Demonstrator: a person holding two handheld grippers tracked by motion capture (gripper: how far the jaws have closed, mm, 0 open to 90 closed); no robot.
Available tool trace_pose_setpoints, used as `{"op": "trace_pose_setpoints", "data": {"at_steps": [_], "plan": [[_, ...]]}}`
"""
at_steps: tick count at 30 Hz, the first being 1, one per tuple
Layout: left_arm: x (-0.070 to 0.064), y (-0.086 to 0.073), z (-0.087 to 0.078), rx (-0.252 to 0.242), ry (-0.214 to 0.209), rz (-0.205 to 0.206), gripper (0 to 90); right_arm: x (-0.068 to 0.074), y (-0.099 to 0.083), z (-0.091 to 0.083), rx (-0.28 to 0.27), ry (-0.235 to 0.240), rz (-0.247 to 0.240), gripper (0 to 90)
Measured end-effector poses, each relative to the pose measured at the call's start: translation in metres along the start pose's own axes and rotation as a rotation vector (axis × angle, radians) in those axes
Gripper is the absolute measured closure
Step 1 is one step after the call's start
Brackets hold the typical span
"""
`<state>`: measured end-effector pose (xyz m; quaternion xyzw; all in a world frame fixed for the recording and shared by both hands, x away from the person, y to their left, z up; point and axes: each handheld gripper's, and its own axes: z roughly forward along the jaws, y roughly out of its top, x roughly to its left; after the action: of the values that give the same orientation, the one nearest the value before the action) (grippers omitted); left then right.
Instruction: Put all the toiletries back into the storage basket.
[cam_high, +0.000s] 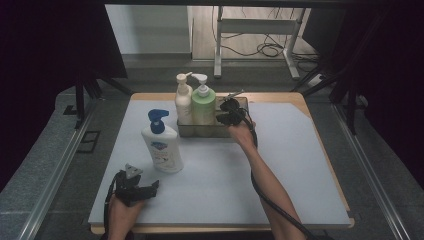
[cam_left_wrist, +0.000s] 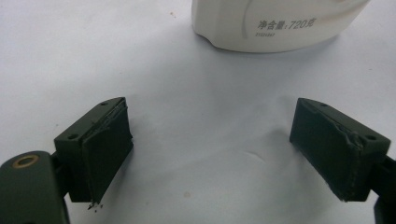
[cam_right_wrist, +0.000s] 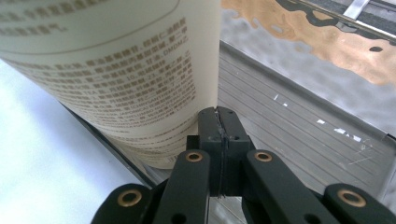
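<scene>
A white bottle with a blue pump (cam_high: 161, 145) stands on the grey mat, front left of centre. A cream pump bottle (cam_high: 183, 100) and a green pump bottle (cam_high: 203, 104) stand in a clear tray (cam_high: 237, 102) at the back. My right gripper (cam_high: 226, 111) reaches into the tray's right part beside the green bottle. Its jaws (cam_right_wrist: 218, 114) are shut with nothing seen between them, over the ribbed tray floor (cam_right_wrist: 289, 126) and next to a pale printed bottle (cam_right_wrist: 116, 70). My left gripper (cam_high: 136, 186) rests near the front left edge, open (cam_left_wrist: 212, 116), facing the white bottle's base (cam_left_wrist: 275, 23).
The grey mat (cam_high: 280, 165) covers a wooden table. Dark curtains hang at both sides. A metal frame and loose cables (cam_high: 265, 47) sit on the floor behind the table. The right gripper's cable (cam_high: 270, 200) runs along the forearm.
</scene>
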<state>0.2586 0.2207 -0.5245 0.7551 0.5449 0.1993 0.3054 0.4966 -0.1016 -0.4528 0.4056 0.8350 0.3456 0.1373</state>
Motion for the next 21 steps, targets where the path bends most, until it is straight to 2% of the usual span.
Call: {"op": "trace_pose_setpoints", "data": {"at_steps": [7, 21], "plan": [[0.000, 0.000, 0.000, 0.000, 0.000, 0.000, 12.0, -0.001, -0.003, -0.002, -0.004, 0.008, -0.005, 86.2], [0.000, 0.000, 0.000, -0.001, -0.001, 0.000, 12.0, 0.003, -0.005, -0.019, -0.043, 0.019, -0.036, 78.4]]}}
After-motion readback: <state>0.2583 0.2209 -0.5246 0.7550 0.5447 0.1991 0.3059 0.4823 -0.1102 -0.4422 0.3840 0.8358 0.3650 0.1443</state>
